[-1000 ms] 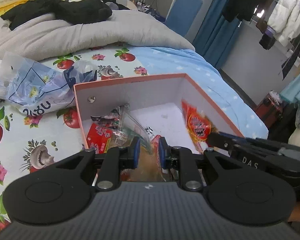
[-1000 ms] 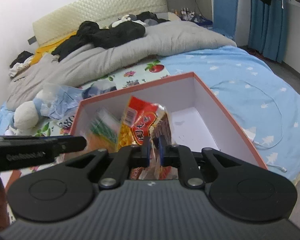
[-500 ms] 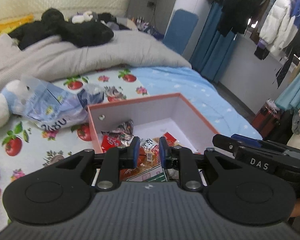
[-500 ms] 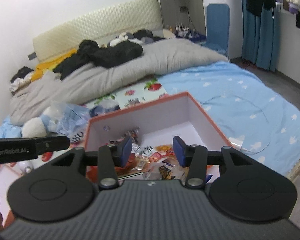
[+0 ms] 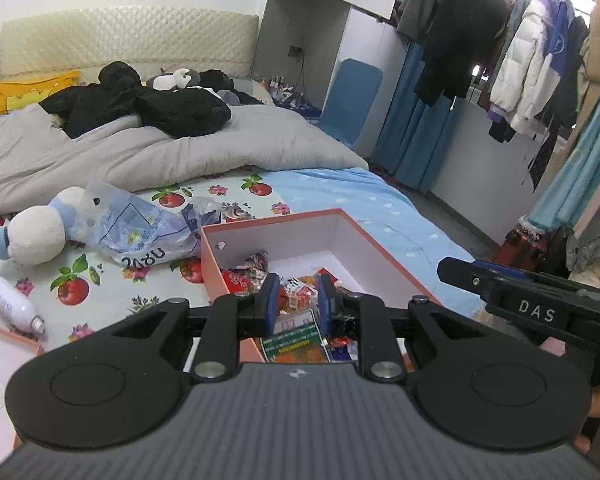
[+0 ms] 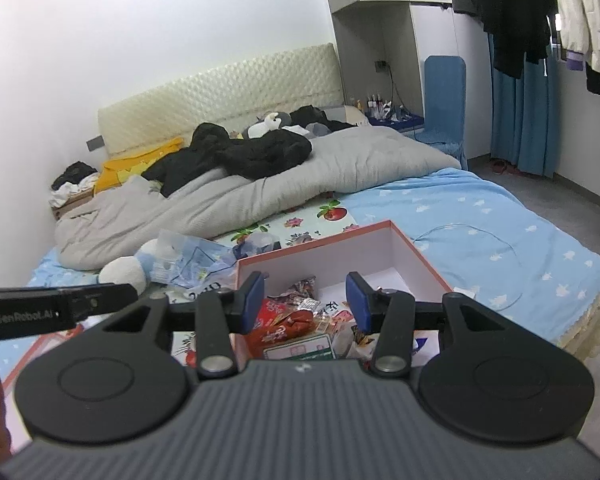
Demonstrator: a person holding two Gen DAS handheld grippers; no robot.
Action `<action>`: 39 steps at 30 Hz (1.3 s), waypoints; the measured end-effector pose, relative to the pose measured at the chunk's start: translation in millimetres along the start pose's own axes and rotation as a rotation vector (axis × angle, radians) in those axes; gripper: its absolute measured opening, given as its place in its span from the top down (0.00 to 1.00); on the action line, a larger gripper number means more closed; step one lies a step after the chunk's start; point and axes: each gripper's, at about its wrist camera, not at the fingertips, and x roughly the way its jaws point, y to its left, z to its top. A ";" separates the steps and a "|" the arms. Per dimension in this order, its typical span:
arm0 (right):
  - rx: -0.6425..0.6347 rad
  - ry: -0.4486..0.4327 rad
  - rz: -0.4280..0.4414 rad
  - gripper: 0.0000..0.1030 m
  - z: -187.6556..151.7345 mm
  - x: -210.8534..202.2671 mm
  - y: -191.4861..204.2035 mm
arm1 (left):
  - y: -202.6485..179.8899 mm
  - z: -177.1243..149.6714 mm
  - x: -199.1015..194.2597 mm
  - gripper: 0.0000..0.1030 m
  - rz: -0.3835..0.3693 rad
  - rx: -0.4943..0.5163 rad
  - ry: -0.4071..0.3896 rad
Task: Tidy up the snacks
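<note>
Left wrist view, surface: a bed (image 5: 339, 196) with a pale blue starred sheet and a tomato-and-flower printed cloth (image 5: 112, 280); a grey duvet (image 5: 148, 152) is heaped toward the quilted cream headboard (image 5: 128, 44).
Left wrist view, room: coats hang on a rail (image 5: 519, 60) to the right above blue curtains (image 5: 411, 148).
Left wrist view, counts: one pink open box (image 5: 383, 254); one crumpled plastic bag (image 5: 148, 232); one white plush toy (image 5: 36, 236); one white bottle (image 5: 8, 300) lying at the left edge.
Left wrist view, snacks: a loose pile of snack packets (image 5: 296, 300) lies inside the box at its near end; too jumbled to count.
Left wrist view, left gripper (image 5: 298, 305): jaws slightly apart, holding nothing, above the packets.
Right wrist view, surface: the same bed (image 6: 479, 220), with the box (image 6: 423, 254) near its foot and black clothes (image 6: 240, 156) on the duvet.
Right wrist view, room: white wall, one blue chair (image 6: 445, 96) beside the wardrobe.
Right wrist view, right gripper (image 6: 305, 300): jaws wide apart and empty, over the packets (image 6: 296, 320) in the box.
</note>
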 end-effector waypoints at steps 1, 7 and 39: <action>-0.001 -0.002 0.002 0.54 -2.6 -6.4 2.0 | -0.2 -4.0 -7.2 0.77 0.002 -0.003 -0.004; 0.001 0.006 -0.001 0.54 -27.5 -37.0 7.2 | -8.5 -25.7 -42.1 0.77 -0.002 0.021 -0.015; -0.042 0.036 0.036 0.54 -74.1 -66.2 6.8 | -18.5 -77.3 -85.7 0.77 0.074 0.001 -0.049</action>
